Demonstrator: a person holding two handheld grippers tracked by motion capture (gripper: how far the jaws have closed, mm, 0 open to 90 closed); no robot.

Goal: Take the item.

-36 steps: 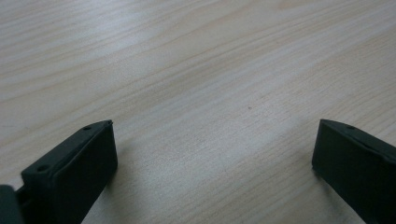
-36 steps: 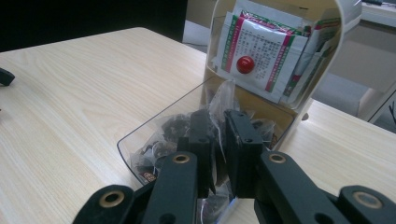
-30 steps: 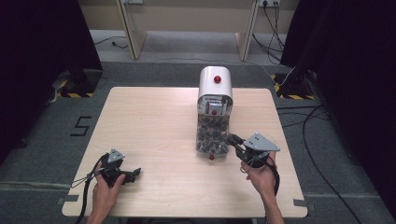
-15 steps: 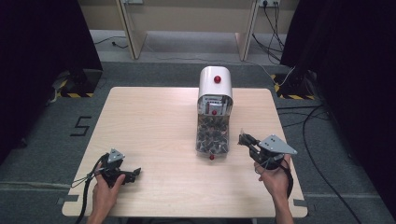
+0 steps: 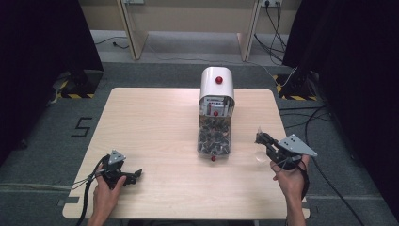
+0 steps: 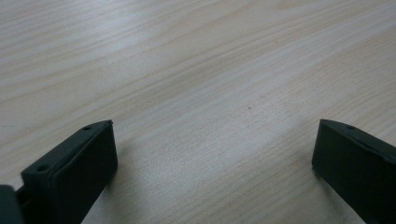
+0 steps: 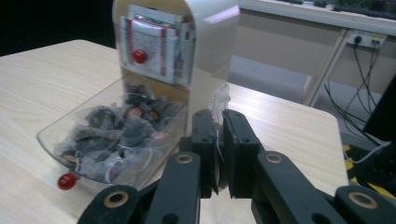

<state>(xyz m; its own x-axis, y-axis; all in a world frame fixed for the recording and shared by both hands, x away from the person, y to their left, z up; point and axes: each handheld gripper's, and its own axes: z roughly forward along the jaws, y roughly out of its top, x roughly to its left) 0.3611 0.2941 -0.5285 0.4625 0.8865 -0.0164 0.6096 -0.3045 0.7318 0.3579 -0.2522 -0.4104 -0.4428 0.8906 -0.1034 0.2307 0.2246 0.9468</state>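
Note:
A white domed dispenser point(image 5: 216, 84) point(image 7: 205, 28) stands at the table's middle back. Its clear drawer point(image 5: 214, 137) point(image 7: 88, 135), with a red knob point(image 5: 213, 158) point(image 7: 67, 181), is pulled out and holds several dark sachets. To the right of the drawer my right gripper point(image 5: 260, 138) point(image 7: 219, 117) is shut on a small clear packet point(image 7: 220, 99); the packet point(image 5: 260, 154) hangs under the jaws, above the table. My left gripper point(image 5: 136, 174) point(image 6: 215, 154) rests at the near left of the table, open, with bare wood between its jaws.
The light wooden table point(image 5: 155, 122) has free room at its left and middle. Black curtains stand at both sides. Cables point(image 5: 315, 117) lie on the floor to the right, and a desk's legs point(image 5: 129, 28) stand beyond the far edge.
My right gripper has moved to the right, away from the drawer, carrying the clear packet with it. The left gripper has stayed where it was.

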